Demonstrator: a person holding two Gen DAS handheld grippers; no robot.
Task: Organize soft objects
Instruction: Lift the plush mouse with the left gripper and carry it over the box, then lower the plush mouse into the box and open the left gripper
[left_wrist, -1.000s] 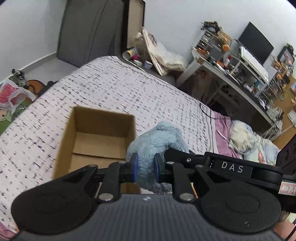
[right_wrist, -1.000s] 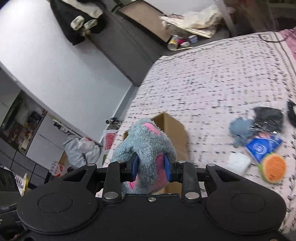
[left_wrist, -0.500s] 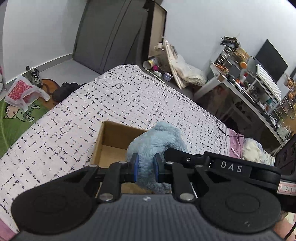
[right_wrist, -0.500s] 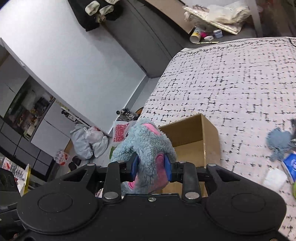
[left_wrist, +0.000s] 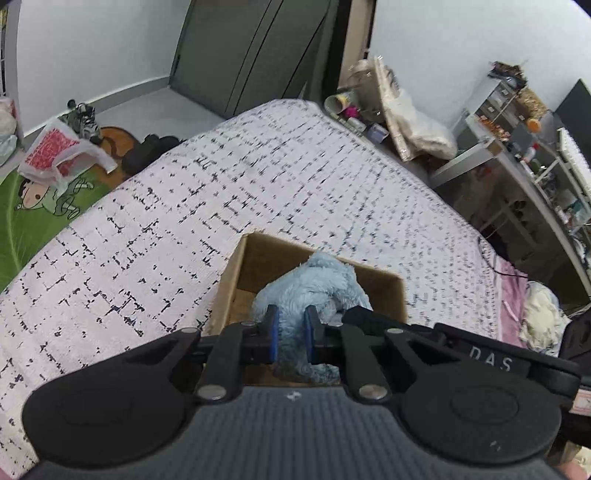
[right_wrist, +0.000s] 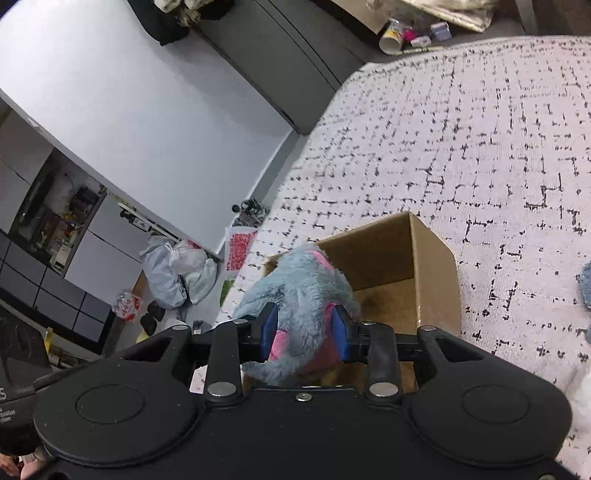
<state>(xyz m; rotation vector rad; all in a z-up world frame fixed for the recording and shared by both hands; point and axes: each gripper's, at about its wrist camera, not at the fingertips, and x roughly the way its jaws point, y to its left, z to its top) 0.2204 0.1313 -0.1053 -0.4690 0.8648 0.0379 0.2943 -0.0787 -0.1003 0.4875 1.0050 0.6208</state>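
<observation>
A fluffy light-blue and pink plush toy (left_wrist: 314, 284) is held by both grippers over an open cardboard box (left_wrist: 376, 291) on the bed. My left gripper (left_wrist: 291, 334) is shut on the toy's blue fur. My right gripper (right_wrist: 304, 334) is shut on the toy (right_wrist: 299, 291) at its pink part, its jaws a bit wider apart. In the right wrist view the box (right_wrist: 424, 258) lies just beyond and right of the toy. The toy's lower end hangs inside the box mouth; the box floor looks bare.
The bed has a white cover with black dashes (left_wrist: 221, 184). A blue soft item (right_wrist: 585, 284) lies at the right edge of the bed. A cluttered desk (left_wrist: 517, 158) stands to the right; bags and shoes (left_wrist: 59, 155) lie on the floor left.
Both grippers have carried the toy toward and over the box and lowered it; the box now sits directly under the toy. The right jaws look slightly wider than before.
</observation>
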